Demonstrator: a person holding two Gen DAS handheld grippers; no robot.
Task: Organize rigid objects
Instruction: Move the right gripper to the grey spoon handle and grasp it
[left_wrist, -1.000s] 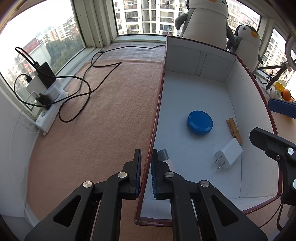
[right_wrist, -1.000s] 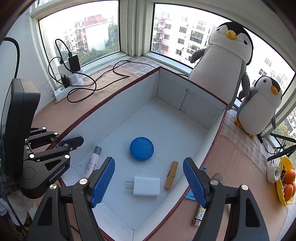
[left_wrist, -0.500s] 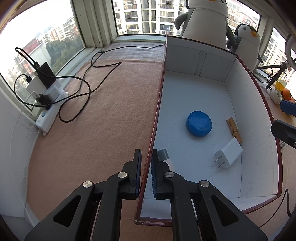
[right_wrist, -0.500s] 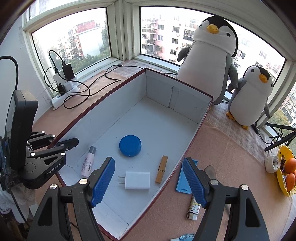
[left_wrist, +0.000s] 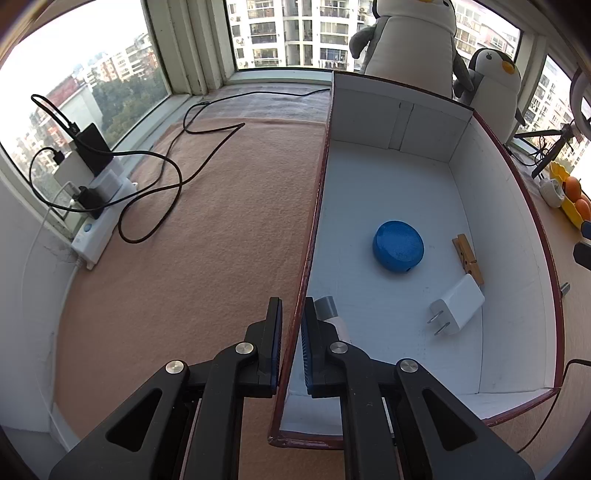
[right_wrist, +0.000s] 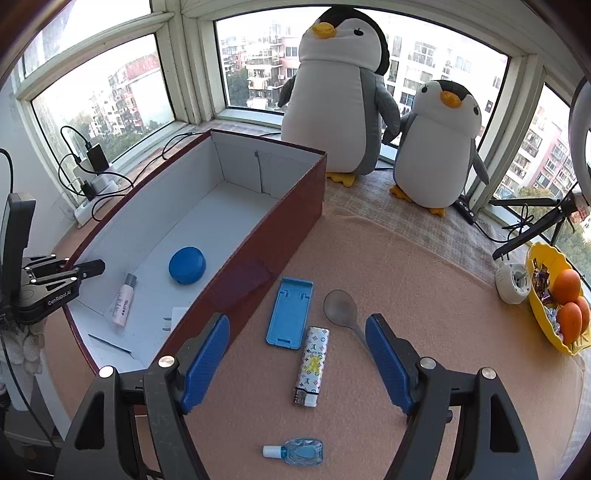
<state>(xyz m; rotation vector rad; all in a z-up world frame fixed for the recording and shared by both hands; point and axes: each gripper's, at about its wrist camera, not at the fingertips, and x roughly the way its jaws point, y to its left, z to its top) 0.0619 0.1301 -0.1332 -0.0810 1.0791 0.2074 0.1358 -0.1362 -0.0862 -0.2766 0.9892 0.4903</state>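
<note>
left gripper pinches the box wall, right gripper wide over loose items

the left gripper (left_wrist: 291, 332) is closed on the near long wall of the box (left_wrist: 314, 229), one pad outside and one inside, gripping the thin red-edged rim. the right gripper (right_wrist: 297, 358) stands wide open with nothing between its pads, hovering above the tan mat (right_wrist: 406, 280).

inside the box lie a blue round case (left_wrist: 398, 246), a wooden clothespin (left_wrist: 468, 254), a white charger (left_wrist: 457, 304) and a small tube (right_wrist: 122, 300) close to the clamped wall; most of the white floor is bare toward the far end. outside, beside the box's other long wall, lie a blue phone stand (right_wrist: 290, 311), a grey spoon (right_wrist: 341, 308), a patterned lighter (right_wrist: 312, 366) and a small blue bottle (right_wrist: 297, 450), with open mat to their right up to a yellow fruit bowl (right_wrist: 539, 314). two plush penguins (right_wrist: 340, 96) stand past the far wall.

compared with a second ago, the right gripper has shifted from above the box interior to above the mat; the left has not moved.
</note>
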